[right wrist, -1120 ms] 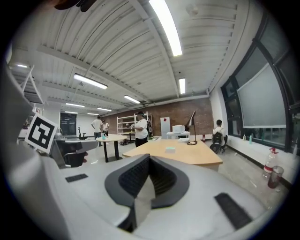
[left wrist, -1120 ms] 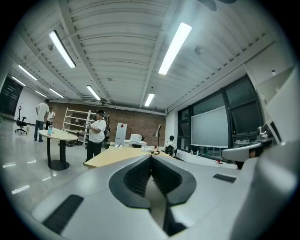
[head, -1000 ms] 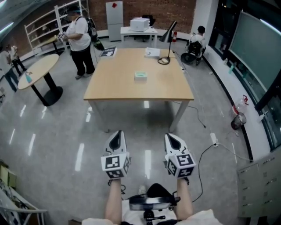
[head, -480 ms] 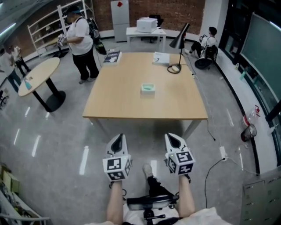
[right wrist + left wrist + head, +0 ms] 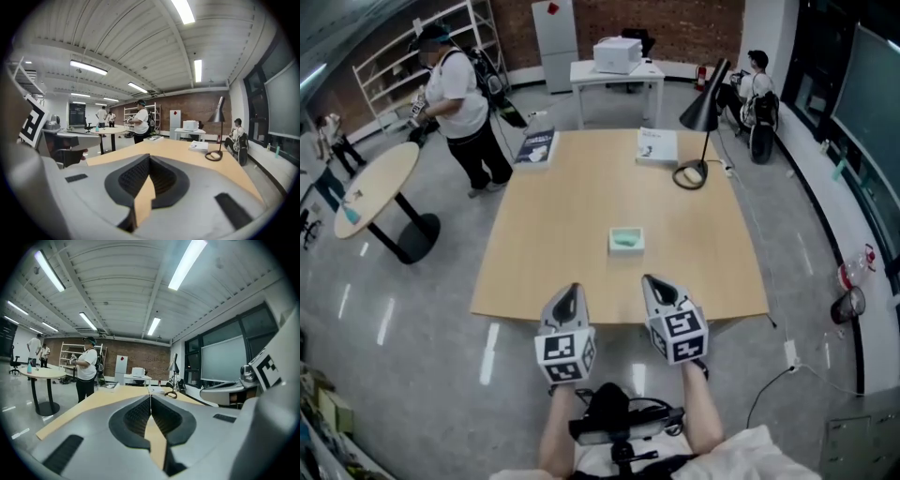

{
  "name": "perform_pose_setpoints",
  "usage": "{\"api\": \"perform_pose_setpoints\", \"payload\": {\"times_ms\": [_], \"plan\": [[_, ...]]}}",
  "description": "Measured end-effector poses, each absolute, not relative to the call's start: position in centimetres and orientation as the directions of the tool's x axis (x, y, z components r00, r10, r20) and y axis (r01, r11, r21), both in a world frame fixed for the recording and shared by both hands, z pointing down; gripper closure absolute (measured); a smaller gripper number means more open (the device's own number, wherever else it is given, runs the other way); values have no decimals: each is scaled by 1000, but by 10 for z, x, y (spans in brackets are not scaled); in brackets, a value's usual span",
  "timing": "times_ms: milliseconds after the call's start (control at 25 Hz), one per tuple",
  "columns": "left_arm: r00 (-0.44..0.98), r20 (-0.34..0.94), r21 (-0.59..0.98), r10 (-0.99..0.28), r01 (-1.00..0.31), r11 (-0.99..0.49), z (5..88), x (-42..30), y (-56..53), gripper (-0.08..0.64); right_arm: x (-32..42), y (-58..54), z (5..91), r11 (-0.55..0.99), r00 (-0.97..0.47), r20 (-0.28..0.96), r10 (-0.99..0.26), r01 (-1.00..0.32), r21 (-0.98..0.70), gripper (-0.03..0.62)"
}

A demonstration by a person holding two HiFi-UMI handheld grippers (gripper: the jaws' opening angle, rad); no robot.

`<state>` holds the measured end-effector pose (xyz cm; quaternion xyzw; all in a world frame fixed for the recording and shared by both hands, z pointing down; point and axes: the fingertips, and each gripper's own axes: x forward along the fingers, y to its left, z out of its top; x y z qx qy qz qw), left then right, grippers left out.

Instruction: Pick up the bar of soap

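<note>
The table's (image 5: 534, 234) near edge sits under the left gripper (image 5: 571, 292) and right gripper (image 5: 650, 283), both closed on nothing, with bare wood around the soap (image 5: 626, 240) just ahead, which only the head view shows.

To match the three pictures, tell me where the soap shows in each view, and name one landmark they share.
Head view: soap near the middle of the table.
Left gripper view: not in it.
Right gripper view: not in it.
Shared landmark: the black lamp at the table's far right; just right of centre in the left gripper view, at right in the right gripper view.
</note>
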<state>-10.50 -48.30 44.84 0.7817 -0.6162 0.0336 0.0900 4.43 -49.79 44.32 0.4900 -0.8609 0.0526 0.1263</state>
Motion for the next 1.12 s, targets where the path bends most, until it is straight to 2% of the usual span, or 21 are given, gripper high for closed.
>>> {"api": "perform_pose_setpoints", "payload": {"times_ms": [320, 440, 560, 800, 1120], "plan": [[301, 183, 105, -936, -952, -286, 465, -122, -622, 545, 7, -630, 464, 501, -448, 309, -839, -858, 116, 589], [363, 204, 94, -909, -932, -350, 480, -118, -666, 545, -4, -671, 466, 506, -473, 281, -835, -861, 54, 589], [437, 215, 159, -873, -898, -411, 496, -115, -699, 545, -11, -699, 475, 498, -471, 289, -834, -867, 25, 589], [481, 317, 217, -818, -876, -431, 540, -93, -744, 545, -3, -716, 520, 545, -468, 426, -774, -835, 73, 589], [468, 433, 206, -770, -883, -421, 585, -60, -760, 545, 5, -732, 578, 677, -454, 621, -639, -715, 174, 588]]}}
